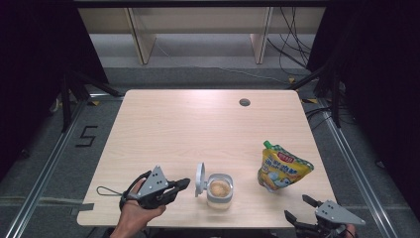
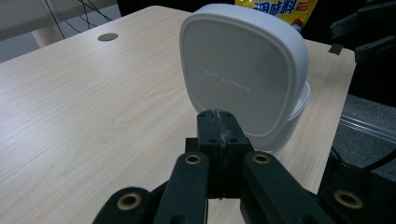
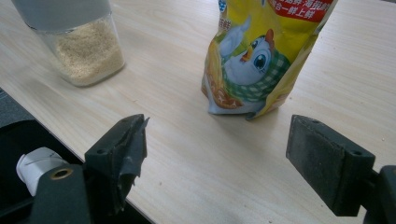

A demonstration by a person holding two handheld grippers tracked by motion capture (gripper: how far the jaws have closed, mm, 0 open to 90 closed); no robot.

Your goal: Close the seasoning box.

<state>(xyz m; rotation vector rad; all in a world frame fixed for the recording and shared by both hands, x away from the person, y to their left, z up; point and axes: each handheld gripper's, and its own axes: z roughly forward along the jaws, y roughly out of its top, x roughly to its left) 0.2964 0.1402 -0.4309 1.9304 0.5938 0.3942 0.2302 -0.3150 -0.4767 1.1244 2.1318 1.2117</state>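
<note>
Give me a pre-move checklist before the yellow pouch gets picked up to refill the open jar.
1. White hinged lid of the clear plastic jar stands open: ok.
2. Jar holds beige granules, upright on the pale wooden table: ok.
3. Yellow spouted seasoning pouch upright, apart from jar: ok.
4. Right gripper open, aimed at pouch: ok.
5. Left gripper shut, empty, beside lid: ok.
6. Pouch cap off: cannot tell.

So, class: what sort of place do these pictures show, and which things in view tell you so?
Probably a lab or recording studio rather than a kitchen: one bare wooden table between black curtains, loose cables on the floor, a floor rail with a taped number, and two hand-held grippers, left and right.
</note>
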